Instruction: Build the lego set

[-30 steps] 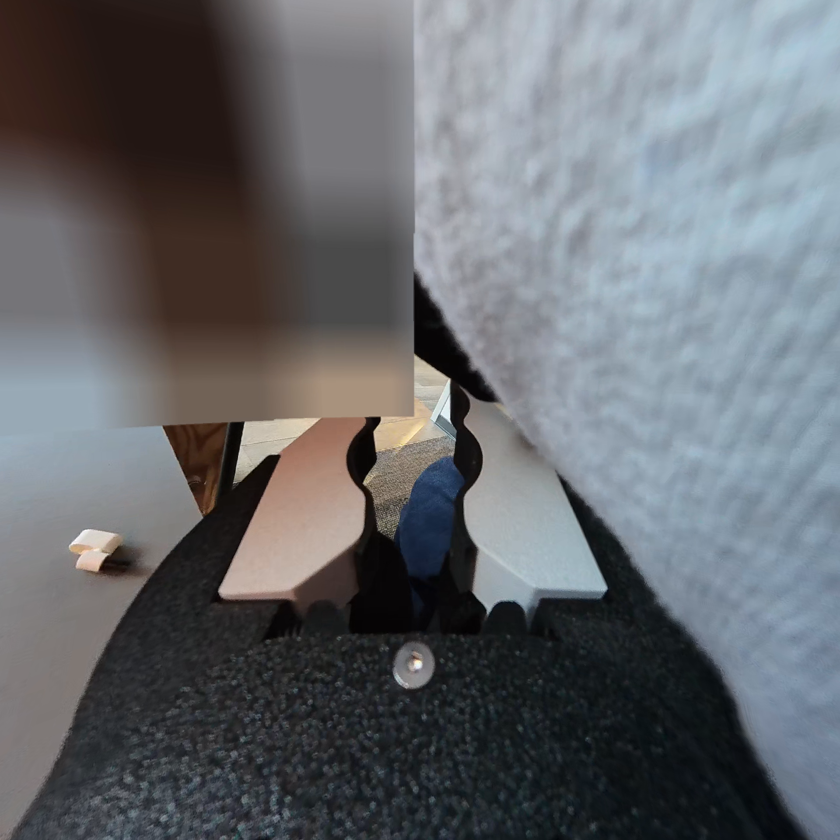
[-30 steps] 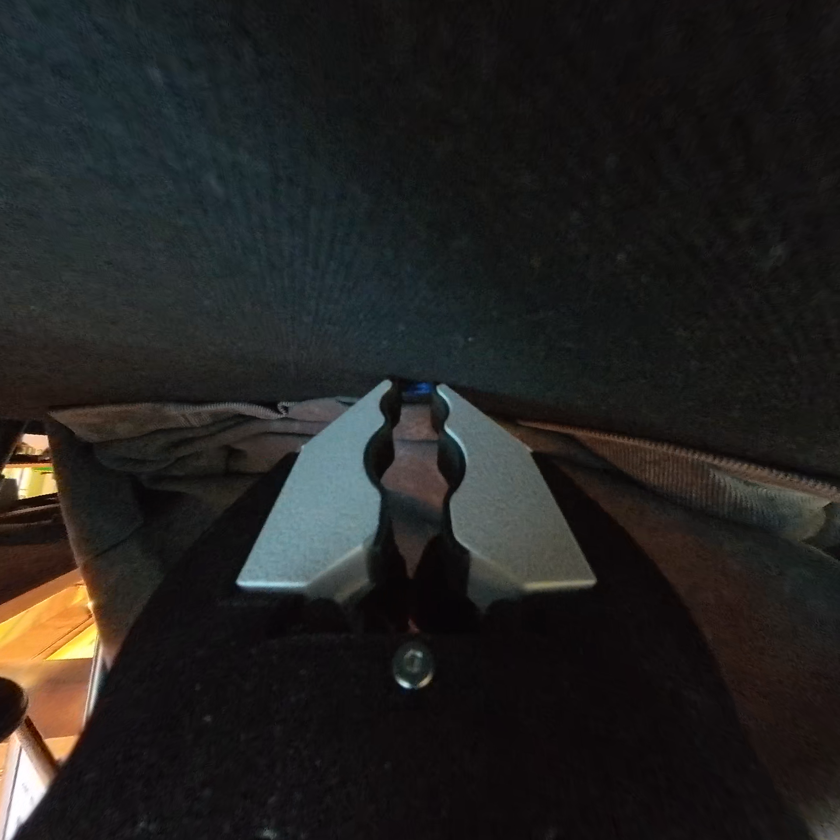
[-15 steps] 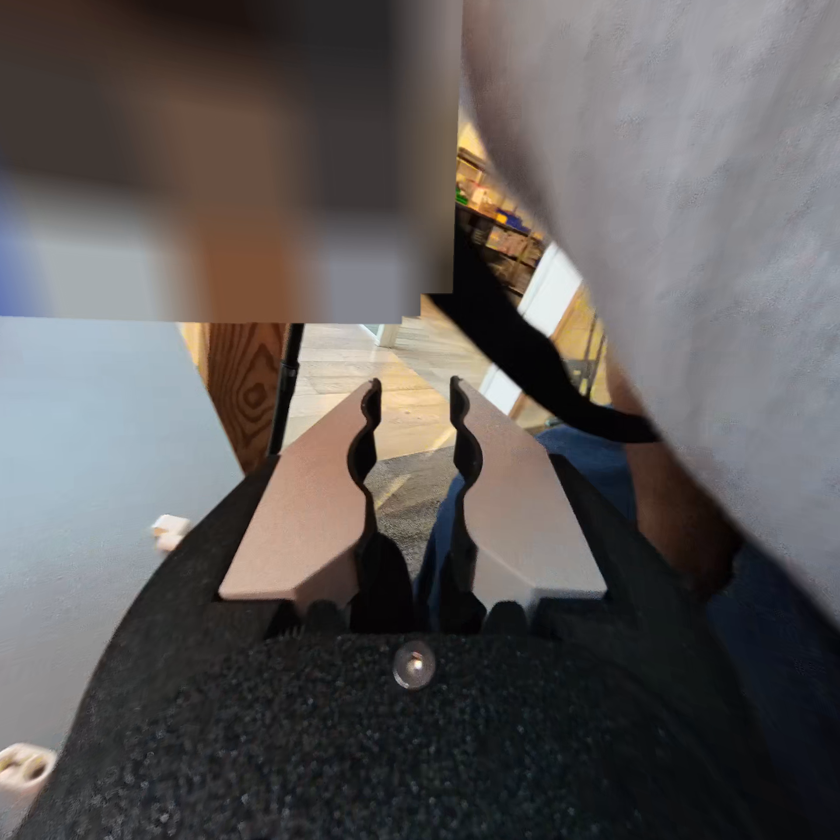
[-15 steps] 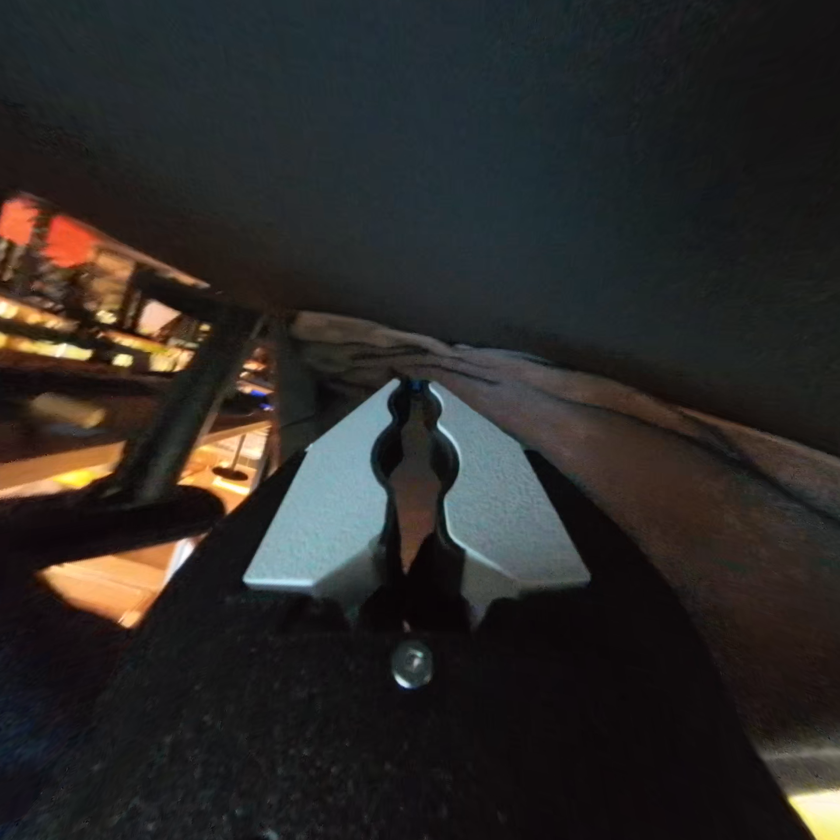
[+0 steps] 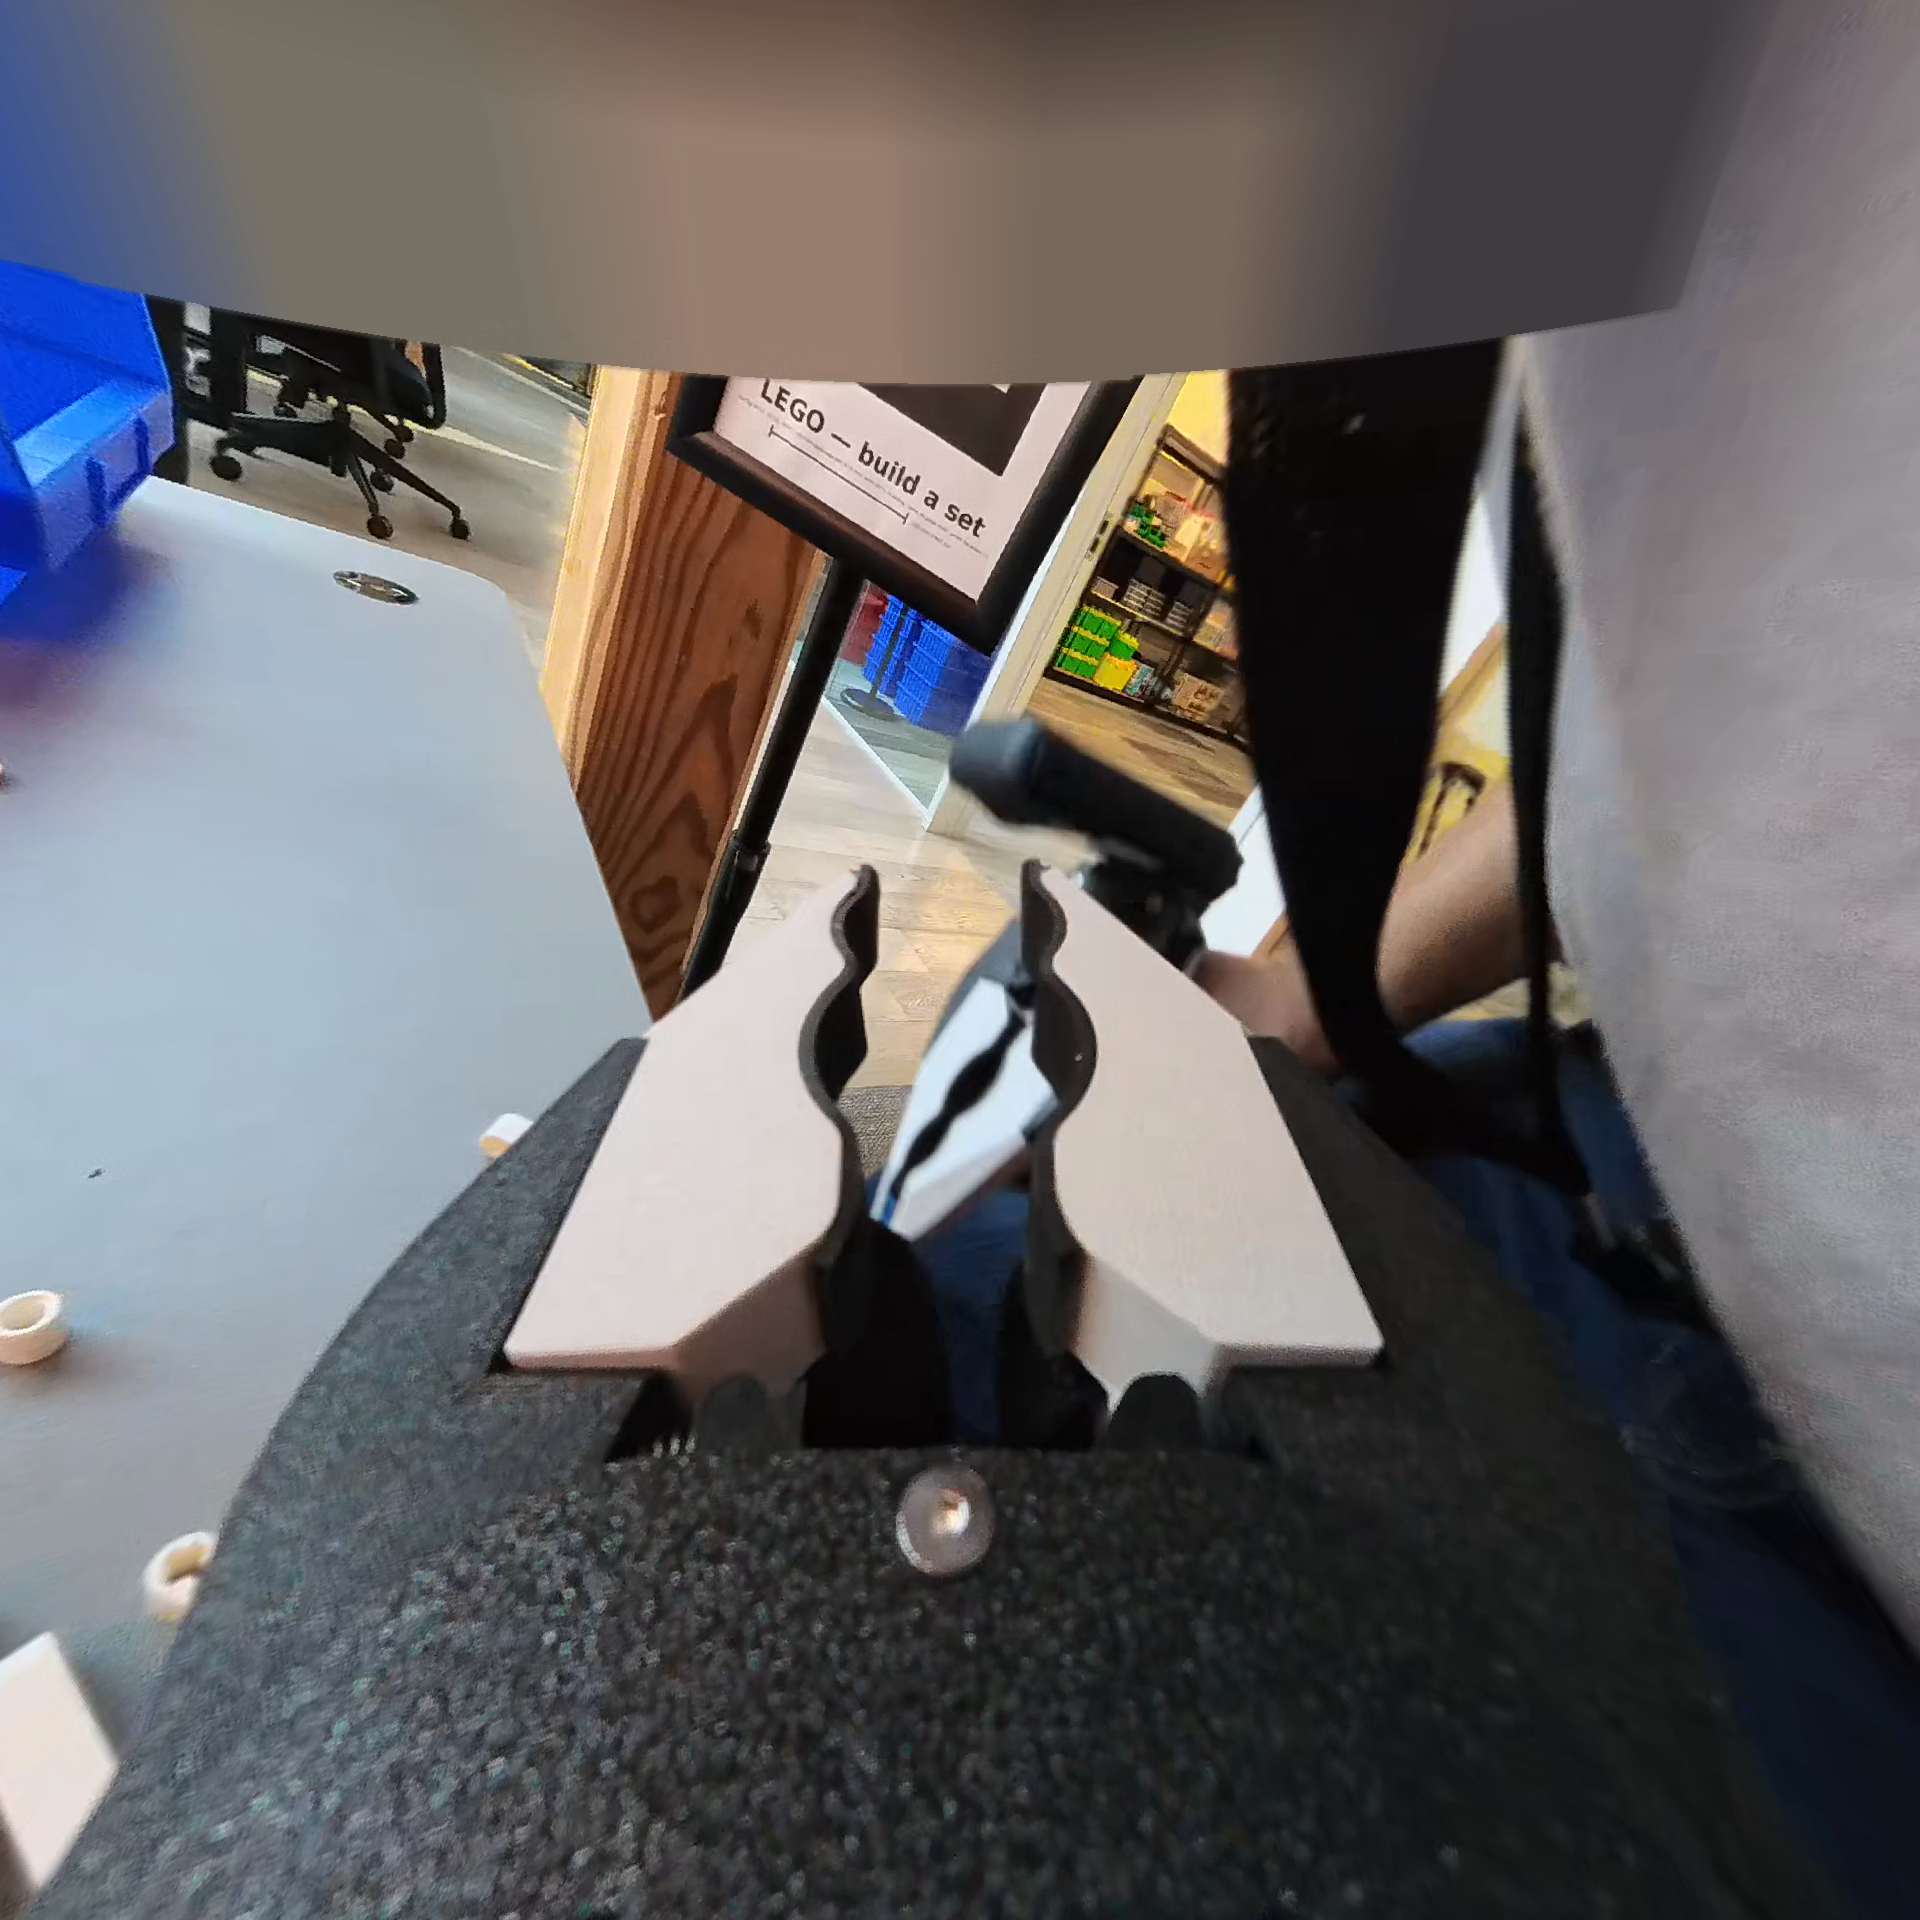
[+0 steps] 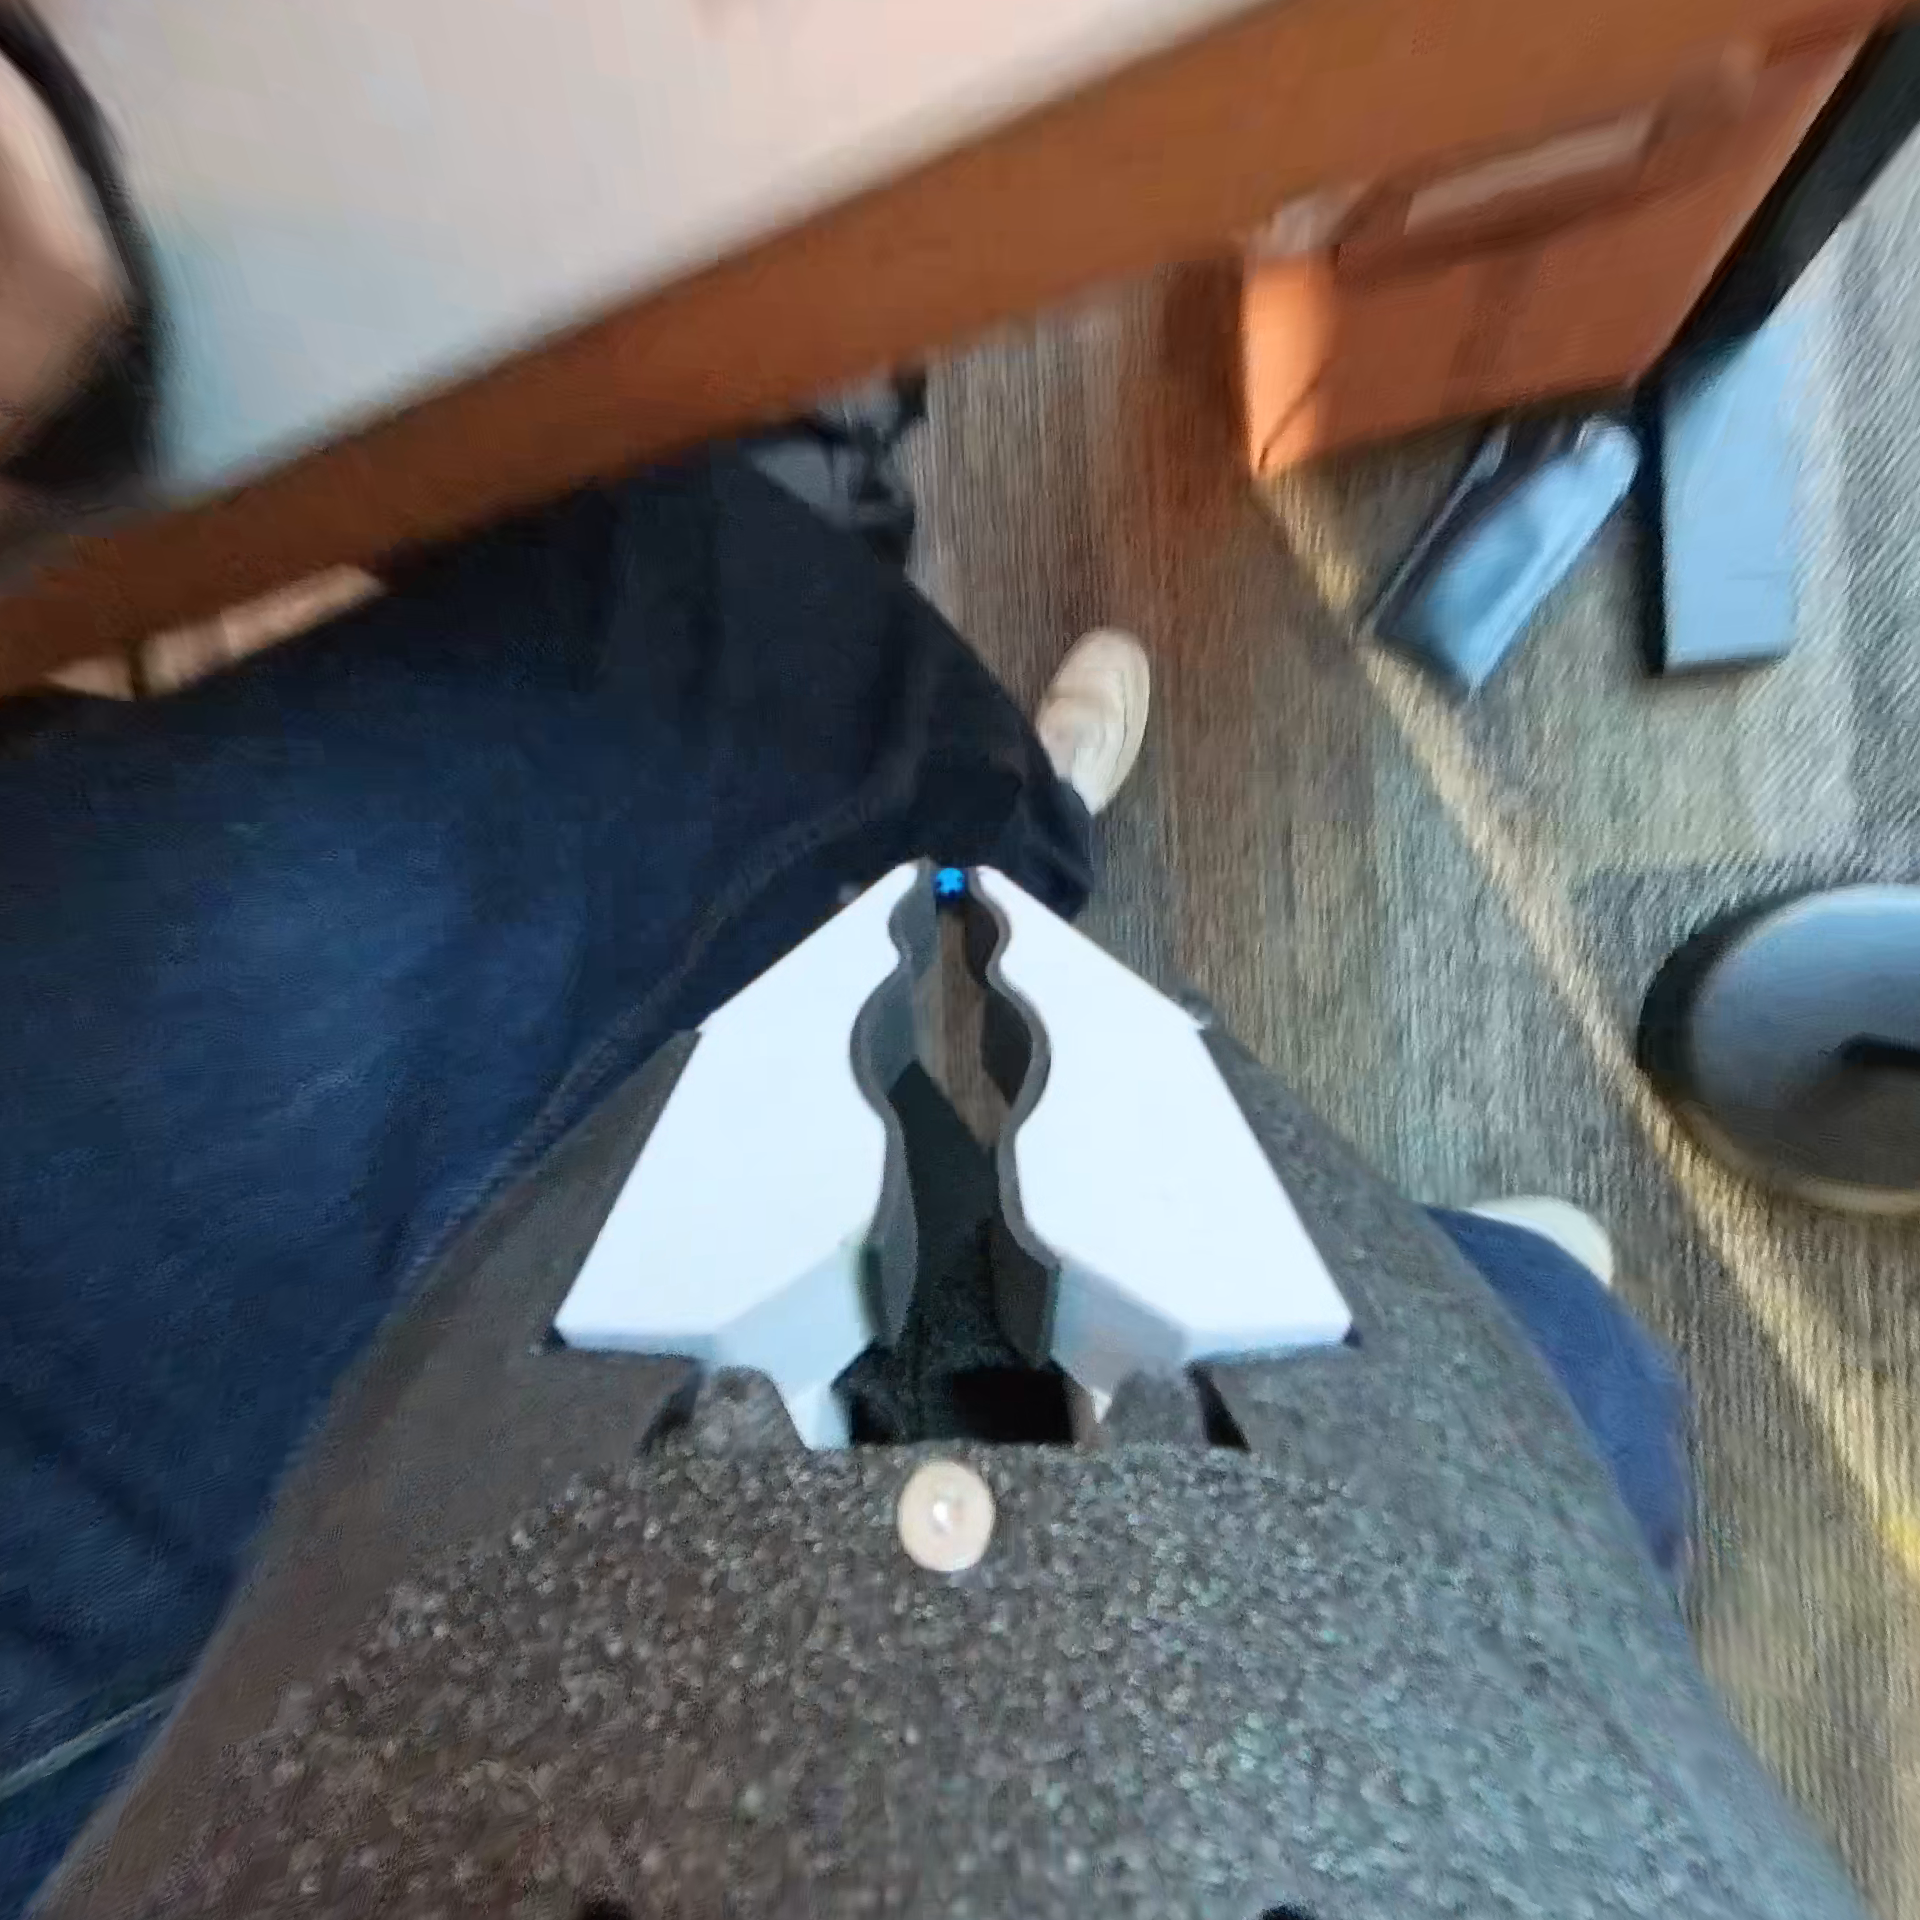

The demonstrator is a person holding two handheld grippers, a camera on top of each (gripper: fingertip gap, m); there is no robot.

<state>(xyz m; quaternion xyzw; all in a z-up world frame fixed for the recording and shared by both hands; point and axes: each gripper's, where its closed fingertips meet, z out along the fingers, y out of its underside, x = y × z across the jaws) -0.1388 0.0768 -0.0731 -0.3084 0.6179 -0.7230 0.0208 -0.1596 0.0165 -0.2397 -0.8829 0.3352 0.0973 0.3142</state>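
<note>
My left gripper (image 5: 945, 894) is open and empty, held in the air past the near edge of the grey table (image 5: 270, 883). A few small cream lego pieces (image 5: 31, 1328) lie on the table at the lower left, with a larger white piece (image 5: 42, 1745) at the corner. My right gripper (image 6: 948, 891) is shut on a tiny blue piece (image 6: 948, 882) pinched at its very tips. It points down over the person's jeans (image 6: 312, 935) and the floor. The right gripper also shows in the left wrist view (image 5: 971, 1107), low beyond the left fingers.
A blue bin (image 5: 73, 416) stands at the table's far left. A framed sign on a black stand (image 5: 883, 468) and a wooden post (image 5: 675, 748) are beyond the table. The person's grey shirt (image 5: 1745, 727) fills the right. Below are carpet, a shoe (image 6: 1096, 707) and a chair base (image 6: 1808, 1049).
The left gripper swung away from the grey shirt, bringing the table and room into view. The right gripper came out from under a dark surface and now points down at the floor, still pinching the blue piece.
</note>
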